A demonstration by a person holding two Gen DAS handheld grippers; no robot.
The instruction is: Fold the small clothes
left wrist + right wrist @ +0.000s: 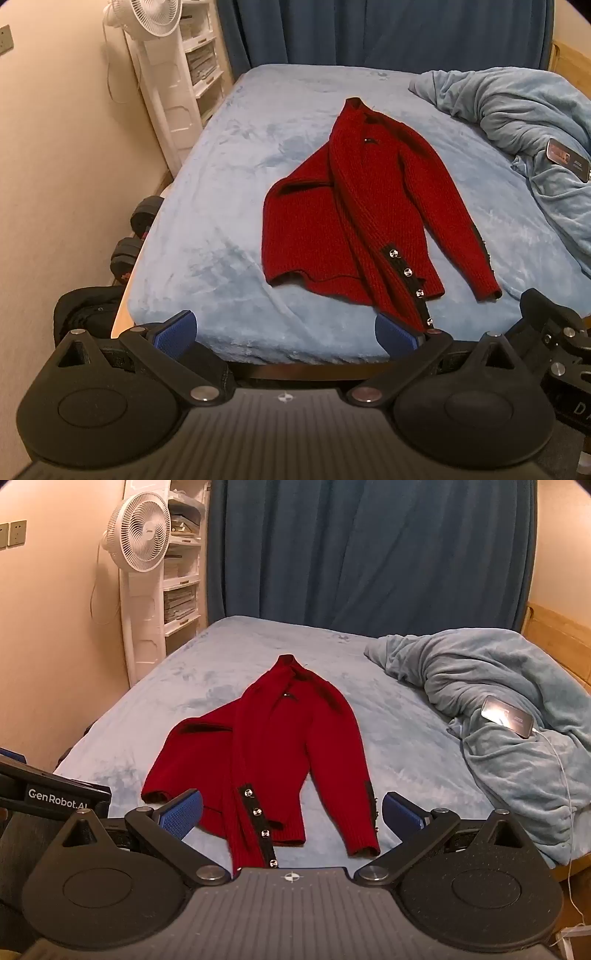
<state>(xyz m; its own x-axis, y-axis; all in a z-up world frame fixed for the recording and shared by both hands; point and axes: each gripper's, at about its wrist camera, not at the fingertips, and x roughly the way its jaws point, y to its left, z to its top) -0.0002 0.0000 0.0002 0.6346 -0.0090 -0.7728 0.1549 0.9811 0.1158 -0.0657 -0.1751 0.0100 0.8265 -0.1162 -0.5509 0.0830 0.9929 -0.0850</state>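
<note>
Beyond spread right gripper (291,812) (untouched): cardigan (266,760)

Black tongs (286,334), blue ribbed pads (183,812)

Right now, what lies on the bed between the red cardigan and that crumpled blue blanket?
Nothing: only bare bed sheet separates the red cardigan from the blue blanket, clearest in the right wrist view. The phone rests on the blanket itself.

The right gripper (291,808) body hides the cardigan (266,760) placket's lowest end; phone (508,716) print is unreadable.
</note>
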